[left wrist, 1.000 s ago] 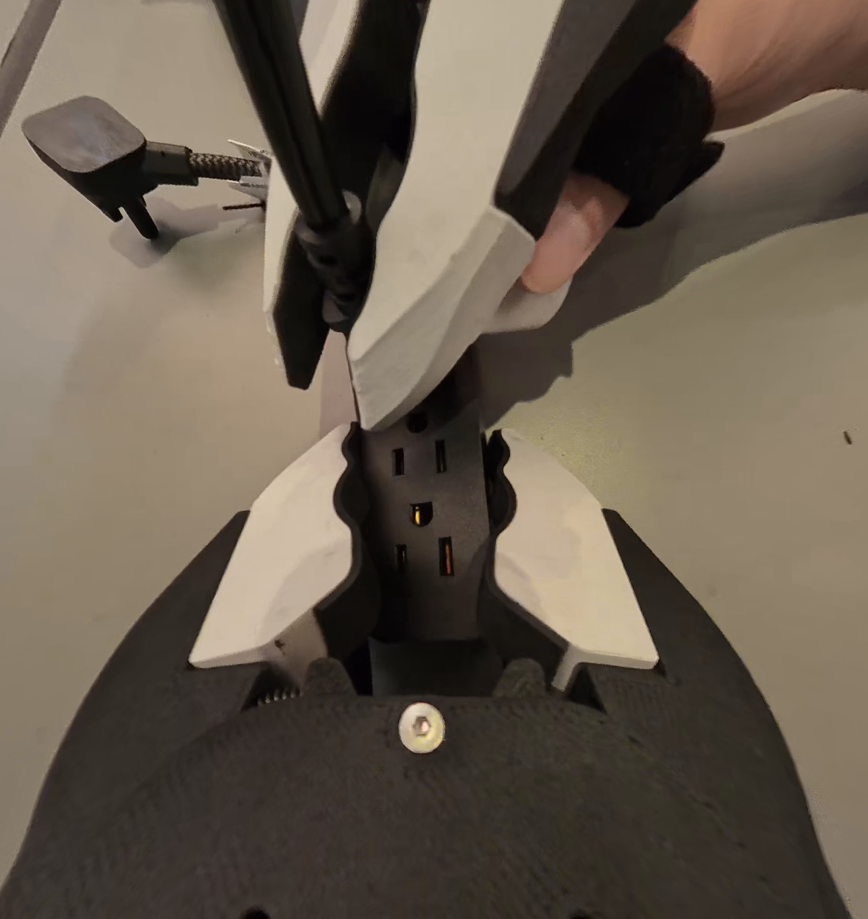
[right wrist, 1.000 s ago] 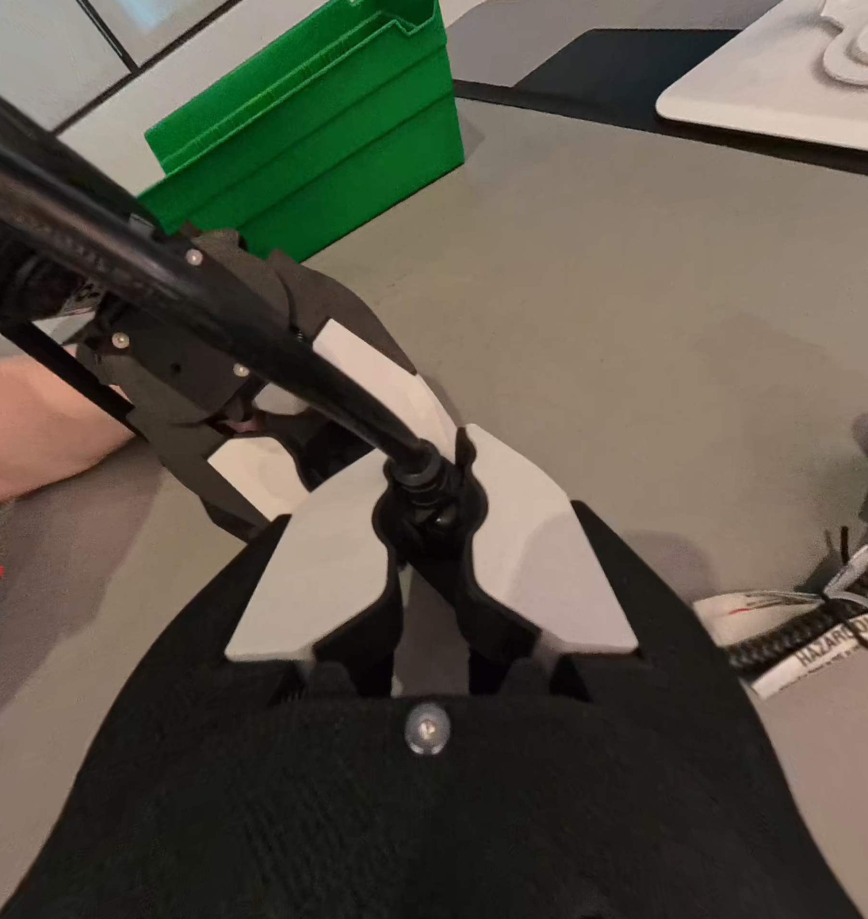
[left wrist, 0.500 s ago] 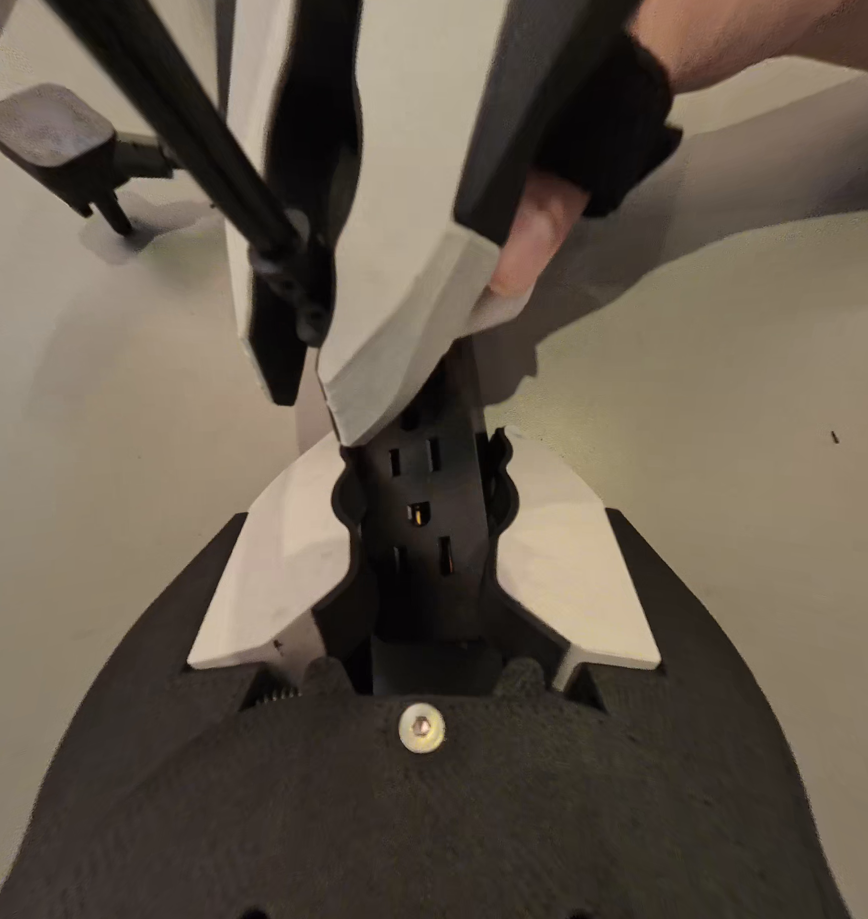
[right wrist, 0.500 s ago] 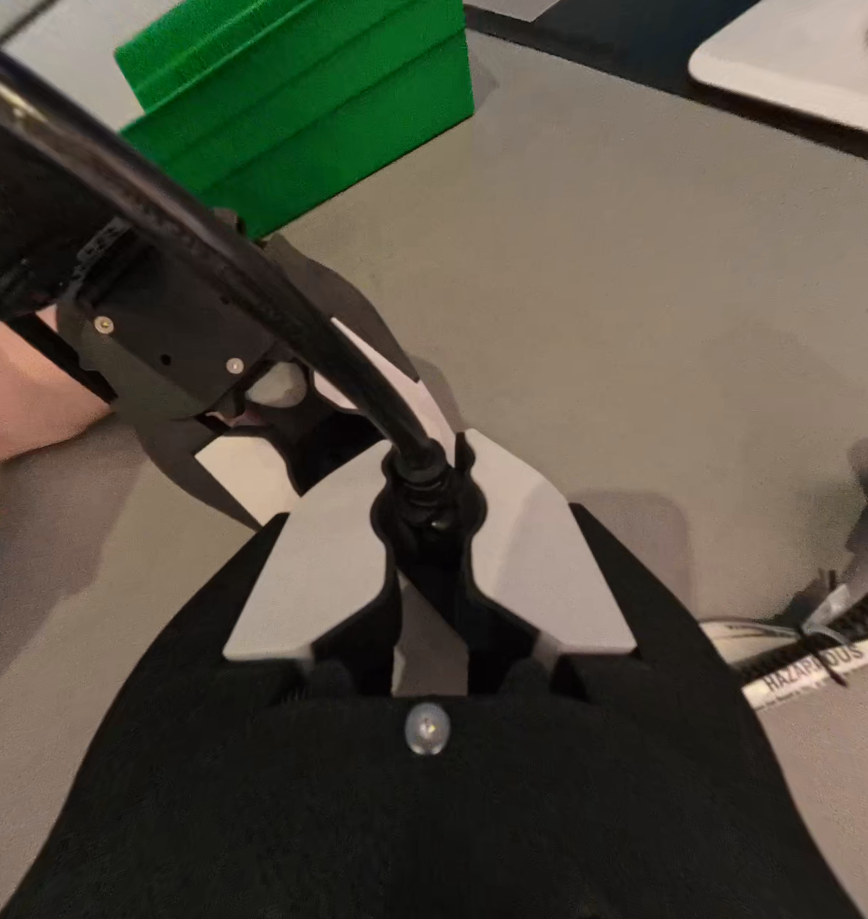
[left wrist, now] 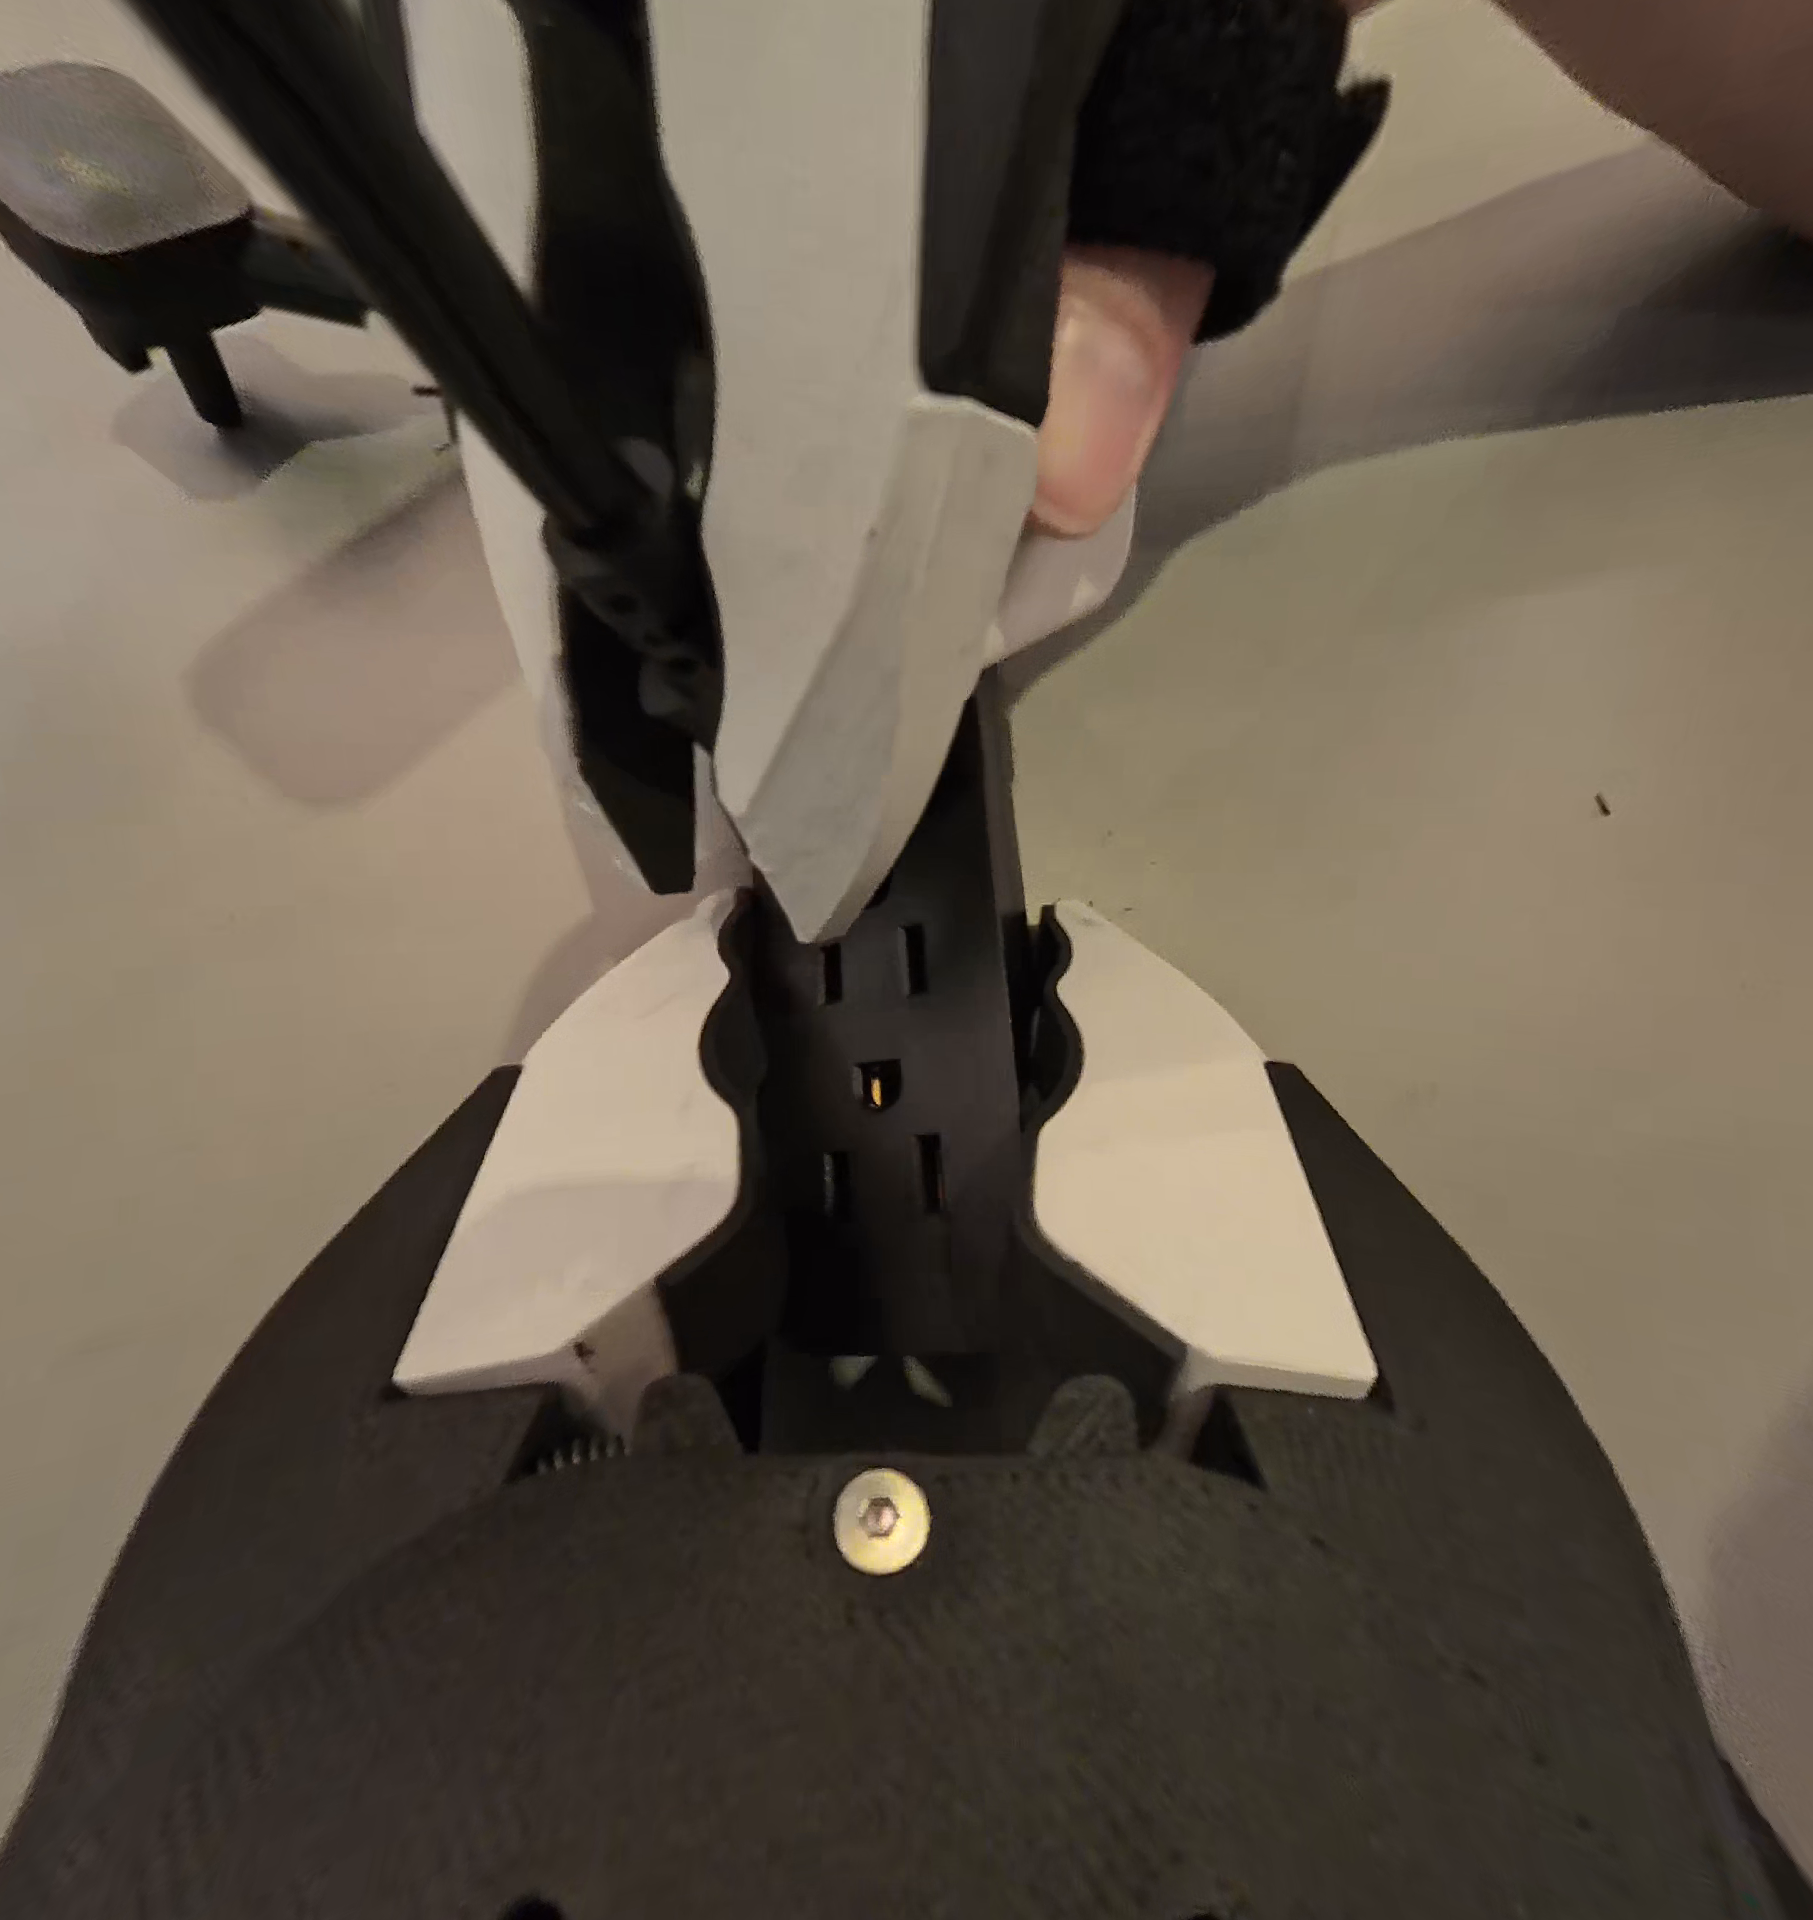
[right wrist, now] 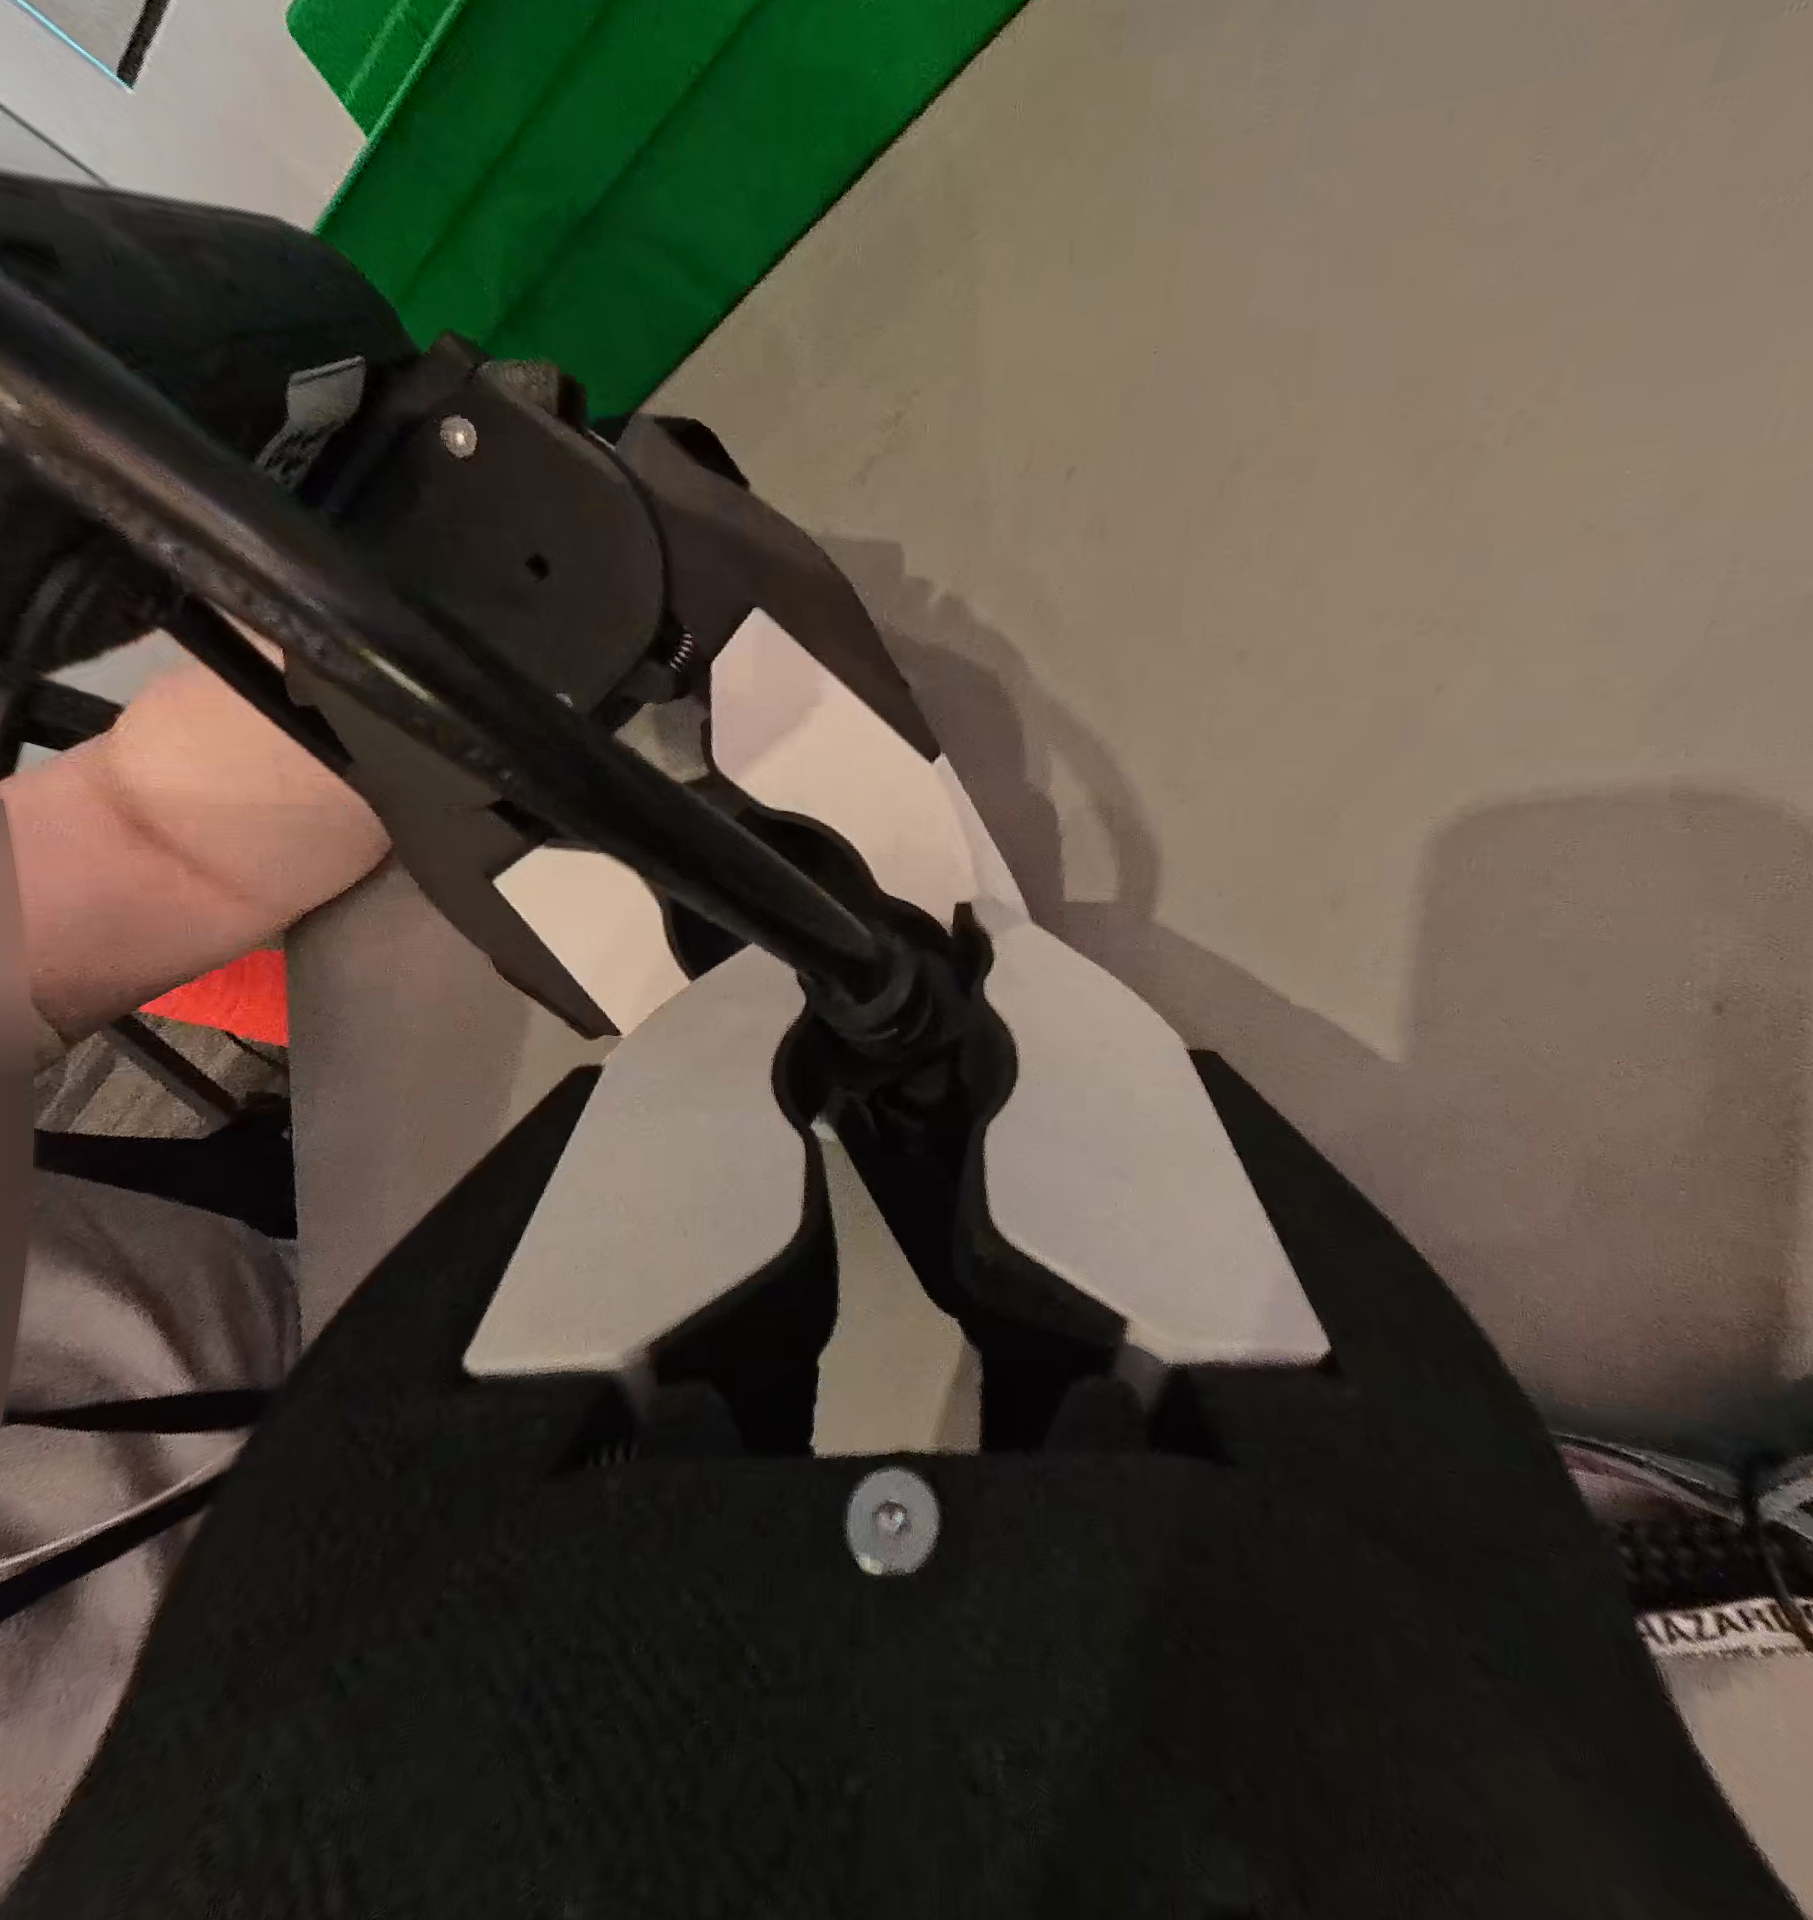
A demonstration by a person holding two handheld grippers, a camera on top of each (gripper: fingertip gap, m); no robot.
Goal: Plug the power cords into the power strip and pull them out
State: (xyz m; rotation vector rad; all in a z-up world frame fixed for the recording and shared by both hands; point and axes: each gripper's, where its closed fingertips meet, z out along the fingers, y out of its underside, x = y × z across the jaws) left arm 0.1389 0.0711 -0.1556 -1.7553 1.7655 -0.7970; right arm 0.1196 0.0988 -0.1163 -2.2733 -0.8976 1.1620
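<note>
The right gripper [left wrist: 715, 831], pinching the plug [right wrist: 907, 1049], has dropped closer to the strip [left wrist: 897, 1122] clamped in the left gripper [left wrist: 891, 956] at frame centre, so insertion looks imminent.

You are working in what looks like a lab or workshop bench area, not a home. The plain grey worktop [right wrist: 1401, 436] under you is bare and utilitarian. A green plastic storage bin [right wrist: 611, 177] stands at its far edge, the sort used for parts. At the lower right lies a bundled braided cable [right wrist: 1733, 1558] with a white warning tag tied to it. A spare black plug [left wrist: 102, 229] lies loose on the worktop.
</note>
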